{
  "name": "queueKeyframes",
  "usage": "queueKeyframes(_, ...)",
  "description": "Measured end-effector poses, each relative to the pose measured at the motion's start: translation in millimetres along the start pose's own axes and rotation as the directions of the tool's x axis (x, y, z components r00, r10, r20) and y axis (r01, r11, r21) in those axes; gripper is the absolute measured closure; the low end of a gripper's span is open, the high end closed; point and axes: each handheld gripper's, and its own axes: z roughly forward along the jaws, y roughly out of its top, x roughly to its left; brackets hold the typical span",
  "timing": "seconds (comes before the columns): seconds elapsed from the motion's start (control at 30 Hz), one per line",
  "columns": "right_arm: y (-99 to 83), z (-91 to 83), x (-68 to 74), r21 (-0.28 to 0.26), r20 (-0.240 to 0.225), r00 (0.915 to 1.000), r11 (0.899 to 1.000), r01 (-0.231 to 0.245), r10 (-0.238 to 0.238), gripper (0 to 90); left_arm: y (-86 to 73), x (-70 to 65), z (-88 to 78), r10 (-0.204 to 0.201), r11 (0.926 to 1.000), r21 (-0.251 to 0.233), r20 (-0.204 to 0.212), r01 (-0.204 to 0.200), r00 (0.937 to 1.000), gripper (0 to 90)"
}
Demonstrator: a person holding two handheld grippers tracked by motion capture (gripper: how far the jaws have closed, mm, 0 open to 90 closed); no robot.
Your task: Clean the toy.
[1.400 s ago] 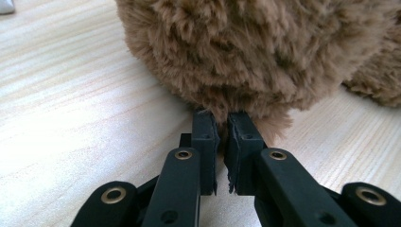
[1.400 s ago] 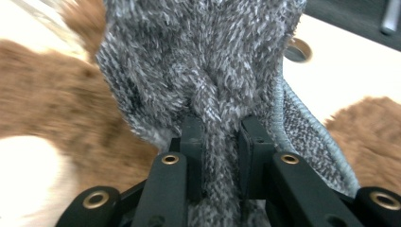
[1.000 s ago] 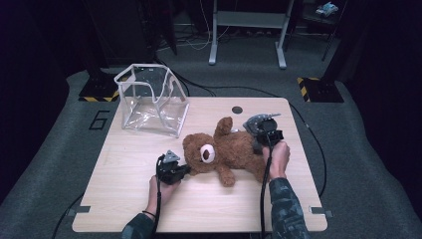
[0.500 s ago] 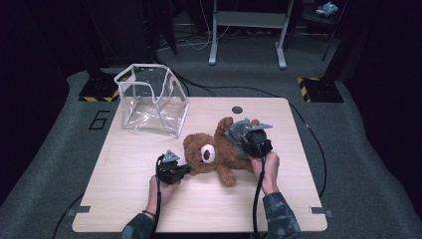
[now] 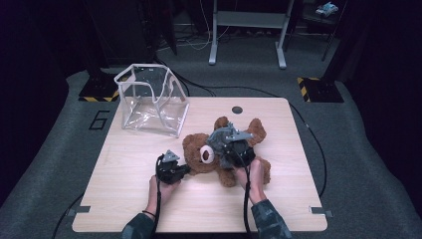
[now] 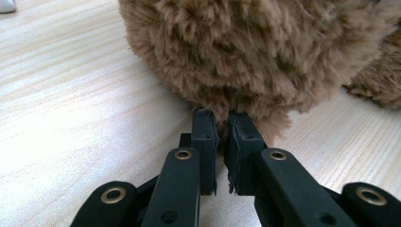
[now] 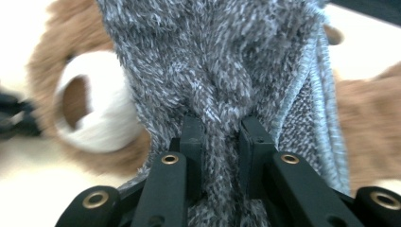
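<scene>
- High view first, far left of the table: a clear plastic box point(image 5: 152, 102) sits tilted at the back-left corner, well apart from both hands. Nobody's touching it, and I can't tell if it has any part in this.
- Left gripper point(image 5: 185, 170) lies low on the wooden table point(image 5: 124, 199), nose right up against the teddy bear point(image 5: 196, 159) at its head end. In the left gripper view its jaws are pinched nearly together on a little tuft of brown fur at the bottom of the head point(image 6: 246, 56). Looks like an anchoring hold so the toy doesn't slide.
- The bear itself lies flat on its back about mid-table, head toward the left gripper, legs off to the right.
- Right gripper point(image 5: 224, 144) hangs over the bear's chest, carrying a grey fuzzy cloth point(image 7: 227, 61). In the right gripper view the jaws are narrowed onto a bunched fold of it, with the white muzzle point(image 7: 94, 113) just beyond, so the cloth is over the face and chest area.
- My guess at the step: draping or wiping the bear with the cloth. The next move probably needs the cloth lowered and spread while the left grip keeps pinning the head.
</scene>
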Motion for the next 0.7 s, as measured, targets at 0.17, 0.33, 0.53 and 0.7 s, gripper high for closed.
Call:
queueKeyframes(0.17,-28.6,1.8,19.7,0.085,-0.038,0.9982,0.995,0.049,-0.046,76.0,0.2,0.4,-0.5,0.001,1.0,0.005,0.0,-0.001,1.0,82.8)
queueKeyframes(0.33,-37.3,-7.6,15.4,0.13,-0.049,0.997,0.989,0.065,-0.06,75.5,0.2,0.2,-0.5,0.003,1.0,0.007,0.005,-0.003,1.0,82.7)
queueKeyframes(0.53,-24.6,-3.4,26.9,0.059,-0.049,0.9963,0.996,0.074,-0.071,75.4,0.2,0.2,-0.6,0.0,1.0,0.005,-0.006,0.0,1.0,83.0)
queueKeyframes(0.7,-46.6,1.6,21.8,0.124,-0.068,0.9945,0.988,0.088,-0.08,75.6,0.0,-0.8,-0.5,0.007,1.0,0.002,-0.015,-0.007,0.9999,82.9)
